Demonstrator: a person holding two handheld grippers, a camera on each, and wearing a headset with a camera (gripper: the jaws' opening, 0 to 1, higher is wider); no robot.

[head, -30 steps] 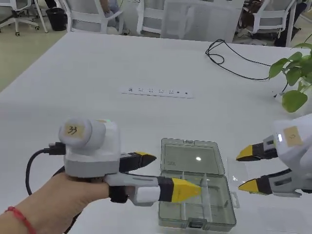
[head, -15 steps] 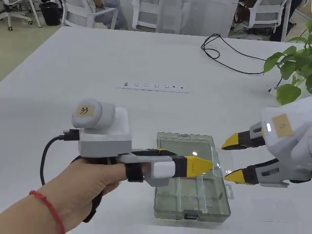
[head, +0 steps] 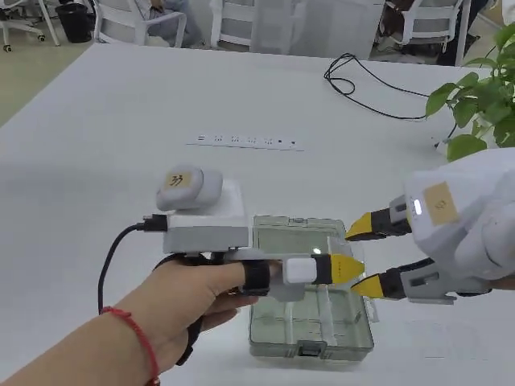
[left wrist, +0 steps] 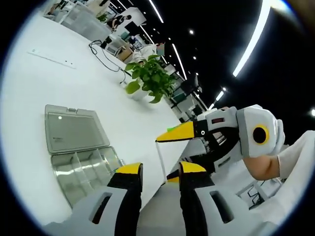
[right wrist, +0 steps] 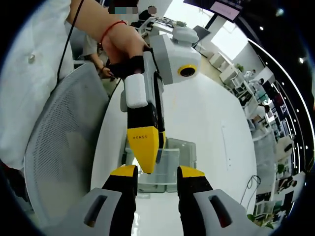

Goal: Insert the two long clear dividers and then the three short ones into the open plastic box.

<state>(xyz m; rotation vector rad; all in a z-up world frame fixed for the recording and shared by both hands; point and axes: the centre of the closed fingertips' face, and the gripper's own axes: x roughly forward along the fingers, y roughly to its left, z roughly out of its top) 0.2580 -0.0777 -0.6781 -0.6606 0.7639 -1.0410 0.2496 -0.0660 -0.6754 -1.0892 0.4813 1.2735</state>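
Observation:
The open clear plastic box (head: 259, 326) lies on the white table with its lid (head: 299, 240) folded back, and clear dividers stand inside it. My right gripper (head: 364, 256) hovers over the box's right side, shut on a short clear divider (left wrist: 160, 162) that spans from one yellow jaw tip to the other. My left gripper (head: 344, 268) points right, its tips reaching in between the right gripper's jaws. In the left gripper view its jaws (left wrist: 161, 169) stand a narrow gap apart on either side of the divider's lower edge. The right gripper view shows the left gripper (right wrist: 145, 150) in front of the divider (right wrist: 170, 164).
A white power strip (head: 245, 141) lies farther back on the table, with a black cable (head: 378, 76) beyond it. A potted plant (head: 475, 96) stands at the right edge. Office chairs line the far side. Faint clear pieces (head: 438, 338) lie right of the box.
My left gripper has swung right over the box, and its jaws have drawn closer together. The right gripper has moved left toward it with the same jaw spacing. The head camera has shifted.

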